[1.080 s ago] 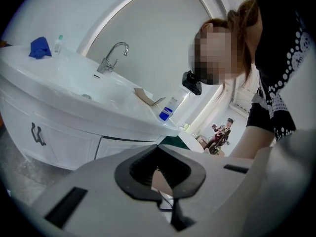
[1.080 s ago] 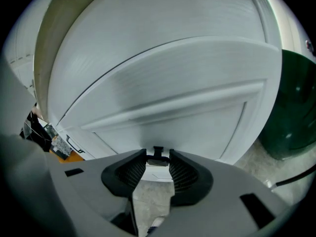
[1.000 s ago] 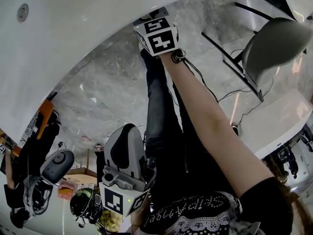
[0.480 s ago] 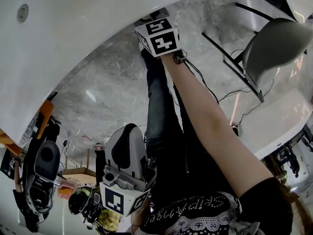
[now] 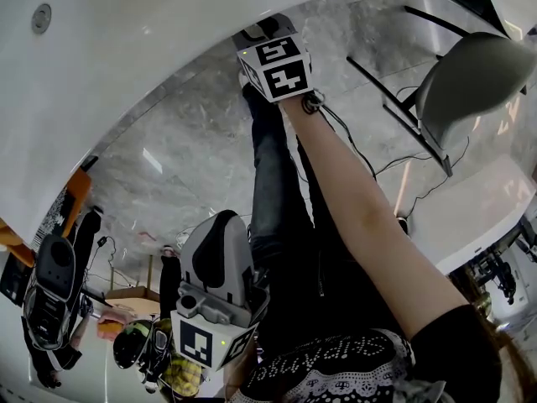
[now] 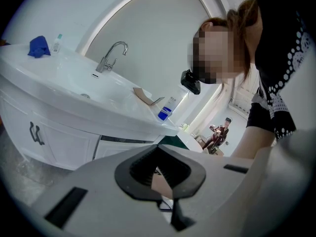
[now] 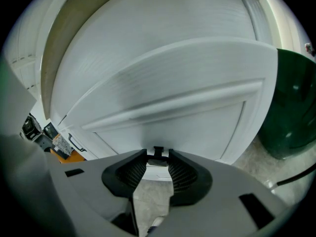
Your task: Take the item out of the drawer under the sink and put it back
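Left gripper (image 6: pixel 158 147): held back, well short of the sink (image 6: pixel 74 85). Jaws clenched tip to tip, nothing in them.

Right gripper (image 7: pixel 158 157): arm (image 5: pixel 361 200) stretched to the drawer (image 7: pixel 187 117) under the sink. Jaws apart and just been closing a little, with the handle (image 7: pixel 158 150) between the tips. The pads appear not to press it, but the view is too tight to be sure.

Drawer shut, so the item is not to be seen.

Tap (image 6: pixel 112 56) at the sink's far edge.
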`<state>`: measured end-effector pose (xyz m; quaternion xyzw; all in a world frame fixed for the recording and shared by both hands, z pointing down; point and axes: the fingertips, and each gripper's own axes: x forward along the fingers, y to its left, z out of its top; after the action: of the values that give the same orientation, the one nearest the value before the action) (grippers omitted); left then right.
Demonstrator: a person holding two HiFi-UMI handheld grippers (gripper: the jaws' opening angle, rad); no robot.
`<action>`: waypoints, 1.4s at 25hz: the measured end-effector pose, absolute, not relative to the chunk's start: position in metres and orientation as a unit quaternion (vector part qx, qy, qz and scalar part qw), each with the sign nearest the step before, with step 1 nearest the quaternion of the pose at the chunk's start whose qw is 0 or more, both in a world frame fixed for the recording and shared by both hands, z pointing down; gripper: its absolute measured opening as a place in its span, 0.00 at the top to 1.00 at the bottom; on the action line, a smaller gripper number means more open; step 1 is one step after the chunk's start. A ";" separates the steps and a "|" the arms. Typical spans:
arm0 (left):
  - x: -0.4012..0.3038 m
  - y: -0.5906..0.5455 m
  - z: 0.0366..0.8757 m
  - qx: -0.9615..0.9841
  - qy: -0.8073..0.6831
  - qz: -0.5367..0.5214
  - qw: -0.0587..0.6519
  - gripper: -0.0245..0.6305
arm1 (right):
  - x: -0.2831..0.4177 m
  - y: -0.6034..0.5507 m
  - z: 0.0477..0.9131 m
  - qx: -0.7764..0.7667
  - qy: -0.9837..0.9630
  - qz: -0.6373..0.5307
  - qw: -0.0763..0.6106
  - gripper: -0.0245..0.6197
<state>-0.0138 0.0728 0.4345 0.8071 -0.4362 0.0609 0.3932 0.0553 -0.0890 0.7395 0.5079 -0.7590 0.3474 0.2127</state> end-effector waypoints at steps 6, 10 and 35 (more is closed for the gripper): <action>-0.017 0.074 0.432 0.807 -0.438 0.056 0.392 0.96 | 0.055 -0.083 0.738 0.511 -0.757 0.347 0.213 0.73; -0.017 0.075 0.433 0.806 -0.438 0.057 0.393 0.96 | 0.057 -0.079 0.740 0.513 -0.756 0.346 0.212 0.73; -0.021 0.084 0.428 0.809 -0.441 0.042 0.387 0.96 | 0.063 -0.055 0.740 0.514 -0.755 0.345 0.215 0.73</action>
<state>-0.0209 0.0841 0.4285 0.8090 -0.4405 0.0418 0.3869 0.0626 -0.0545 0.7405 0.5143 -0.7553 0.3446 0.2150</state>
